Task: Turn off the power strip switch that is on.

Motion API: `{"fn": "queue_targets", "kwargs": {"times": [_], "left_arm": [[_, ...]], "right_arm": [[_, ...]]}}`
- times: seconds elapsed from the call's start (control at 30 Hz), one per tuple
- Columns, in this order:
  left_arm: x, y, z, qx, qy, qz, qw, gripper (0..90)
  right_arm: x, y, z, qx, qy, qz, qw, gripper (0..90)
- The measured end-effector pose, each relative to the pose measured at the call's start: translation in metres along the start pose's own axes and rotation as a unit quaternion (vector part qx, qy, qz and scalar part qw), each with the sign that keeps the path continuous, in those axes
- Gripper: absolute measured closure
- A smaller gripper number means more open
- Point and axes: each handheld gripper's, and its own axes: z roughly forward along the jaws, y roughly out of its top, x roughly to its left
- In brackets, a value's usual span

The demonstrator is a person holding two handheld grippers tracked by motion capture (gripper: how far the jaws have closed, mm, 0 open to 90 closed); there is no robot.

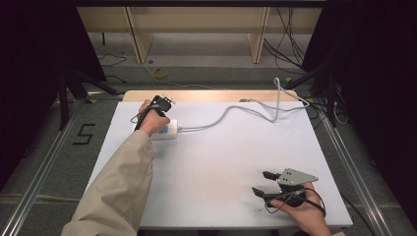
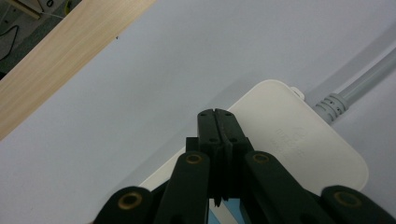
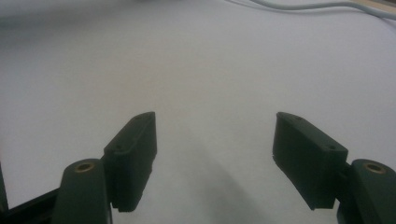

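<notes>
A white box with rounded corners lies at the far left of the white table top, and a grey cable runs from it to the far right edge. My left gripper points down over it. In the left gripper view its jaws are pressed together with nothing between them, their tips over the white box near its cable end. Whether the tips touch the box I cannot tell. My right gripper rests near the front right of the table, open and empty.
A strip of bare wood borders the table's far edge, also in the left gripper view. The grey cable loops near the far right corner and drops off the table. Black stands and loose cables sit on the floor around the table.
</notes>
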Motion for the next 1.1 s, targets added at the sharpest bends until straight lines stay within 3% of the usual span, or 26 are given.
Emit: {"fn": "queue_targets", "kwargs": {"times": [0.43,1.1], "left_arm": [[-0.0003,0.0,0.0008,0.01,0.006,0.008,0.9999,89.6],[0.0004,-0.0007,0.0008,0.006,-0.001,-0.014,0.9999,89.7]], "right_arm": [[0.0,0.0,0.0002,0.0,0.0,-0.001,1.0,31.6],[0.0005,0.0001,0.0003,0.0,0.001,-0.002,1.0,31.6]]}}
